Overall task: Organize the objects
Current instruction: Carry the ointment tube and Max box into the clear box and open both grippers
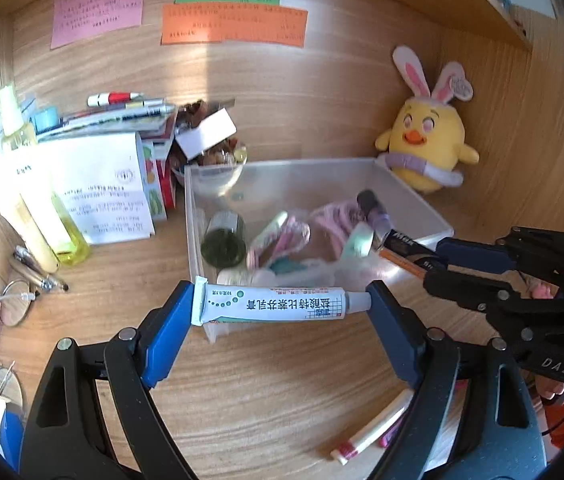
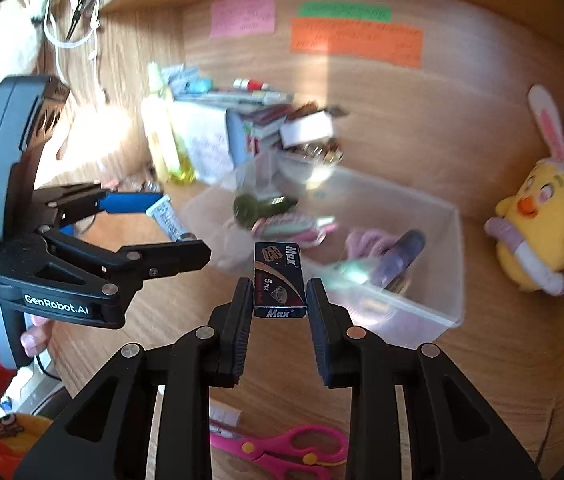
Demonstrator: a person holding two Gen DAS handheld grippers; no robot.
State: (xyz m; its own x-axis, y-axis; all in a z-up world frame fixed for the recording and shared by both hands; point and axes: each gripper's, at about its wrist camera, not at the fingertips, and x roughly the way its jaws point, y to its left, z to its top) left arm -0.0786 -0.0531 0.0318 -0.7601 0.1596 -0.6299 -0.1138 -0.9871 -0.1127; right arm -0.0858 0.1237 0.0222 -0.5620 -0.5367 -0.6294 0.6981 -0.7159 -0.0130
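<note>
Two grippers work over our wooden desk [image 1: 282, 380], set in a wood-panelled nook with coloured notes [image 1: 234, 24] on the back wall. Our left gripper [image 1: 282, 308] clamps an ointment tube [image 1: 274, 305] lengthwise at the clear bin [image 1: 202, 240]'s near rim. Our right gripper [image 2: 280, 300] pinches a small blade box [image 2: 279, 280] beside the bin.

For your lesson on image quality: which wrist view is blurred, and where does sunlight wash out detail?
Right wrist view: background smeared, yet the Max box stays sharp. Left wrist view: crisp, tube print readable, sunlight bleaching the papers at left.
</note>
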